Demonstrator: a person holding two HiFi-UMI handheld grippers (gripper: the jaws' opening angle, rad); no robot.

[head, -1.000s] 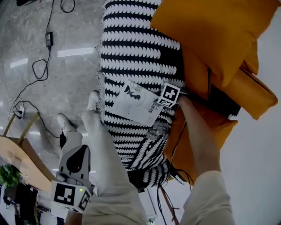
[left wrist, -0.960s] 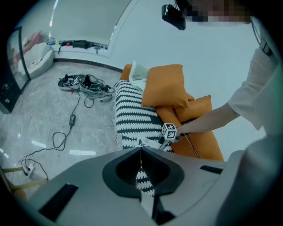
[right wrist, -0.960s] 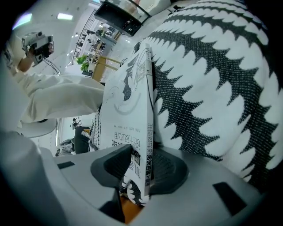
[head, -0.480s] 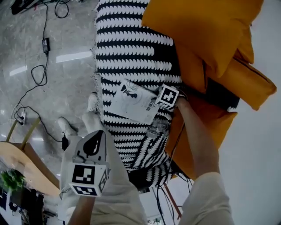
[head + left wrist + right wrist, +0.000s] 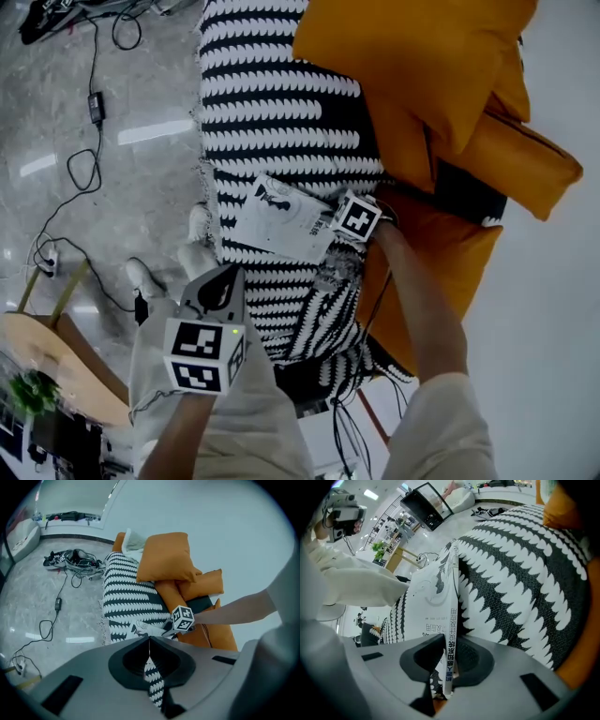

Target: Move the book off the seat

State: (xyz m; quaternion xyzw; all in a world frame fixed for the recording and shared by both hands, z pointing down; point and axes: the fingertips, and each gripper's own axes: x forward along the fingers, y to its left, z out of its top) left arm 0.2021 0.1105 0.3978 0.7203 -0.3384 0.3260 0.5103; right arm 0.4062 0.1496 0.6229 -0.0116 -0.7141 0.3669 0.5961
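Observation:
A thin white book [image 5: 279,217] lies on the black-and-white patterned seat [image 5: 281,103] of a sofa. My right gripper [image 5: 330,227] is at the book's right end. In the right gripper view its jaws have just been closing, and the book's spine [image 5: 451,634] stands between the pads with the cover [image 5: 426,602] rising away from the seat. My left gripper [image 5: 218,284] hangs in front of the sofa's front edge, above my legs, shut and holding nothing. The left gripper view shows the book [image 5: 140,629] and the right gripper's marker cube [image 5: 183,618] beyond its jaws [image 5: 149,649].
Orange cushions [image 5: 412,75] are piled at the back of the sofa. Cables and a power adapter [image 5: 94,105] trail over the grey marble floor. A wooden table with a plant [image 5: 37,361] stands at lower left. My legs in light trousers [image 5: 234,412] are close to the seat's front.
My left gripper has moved from the bottom-left corner up and right towards the sofa's front edge. My right gripper has stayed at the book's end, where the book now sits clamped.

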